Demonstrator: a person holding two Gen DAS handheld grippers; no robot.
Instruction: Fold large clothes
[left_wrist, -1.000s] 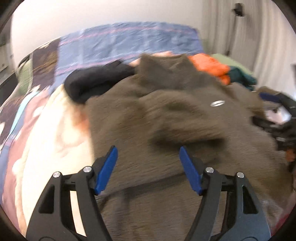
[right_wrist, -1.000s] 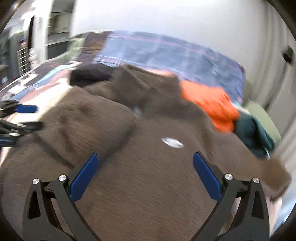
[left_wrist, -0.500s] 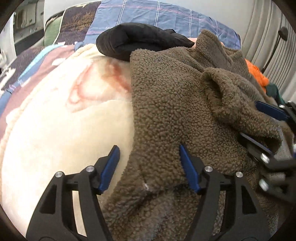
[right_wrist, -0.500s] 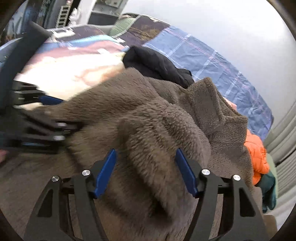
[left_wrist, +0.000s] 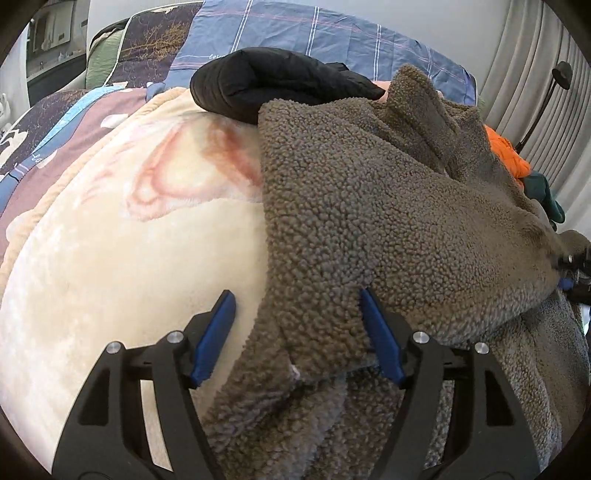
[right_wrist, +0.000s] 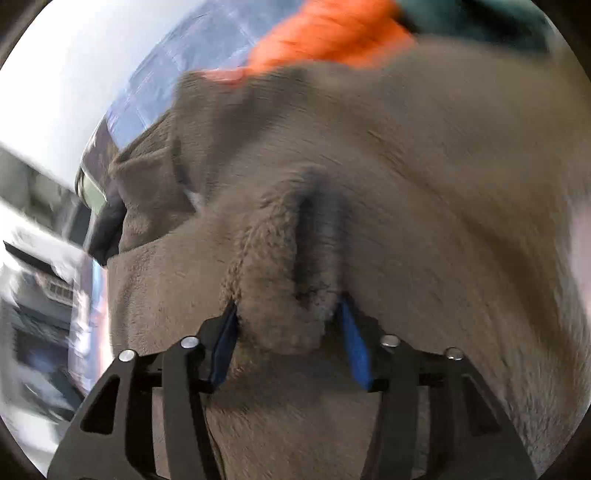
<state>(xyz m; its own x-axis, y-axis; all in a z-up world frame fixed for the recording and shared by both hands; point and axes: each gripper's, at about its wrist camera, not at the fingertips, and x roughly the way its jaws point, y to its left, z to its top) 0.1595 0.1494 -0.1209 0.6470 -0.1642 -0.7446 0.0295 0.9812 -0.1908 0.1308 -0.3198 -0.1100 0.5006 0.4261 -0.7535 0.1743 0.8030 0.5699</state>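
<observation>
A large brown fleece jacket (left_wrist: 388, 206) lies spread on the bed, its left edge over a cream blanket. My left gripper (left_wrist: 295, 295) straddles that edge low down. Its jaws are opening, its left pad (left_wrist: 218, 332) stands clear over the blanket, and its right pad (left_wrist: 380, 339) lies against the pile. In the blurred right wrist view, my right gripper (right_wrist: 286, 302) is shut on a bunched fold of the fleece jacket (right_wrist: 424, 184). Part of that gripper (left_wrist: 572, 273) shows at the right rim of the left wrist view.
A black garment (left_wrist: 273, 85) lies behind the fleece. An orange garment (left_wrist: 506, 155) and a dark green one (left_wrist: 550, 199) sit to its right. The cream blanket (left_wrist: 129, 240) covers the left of the bed, with blue plaid bedding (left_wrist: 314, 33) at the back and curtains (left_wrist: 535, 55) at the right.
My right gripper closed on a fold of the fleece, rolled over and swung away to the right with it. My left gripper dropped to the fleece's left edge, then held still.
</observation>
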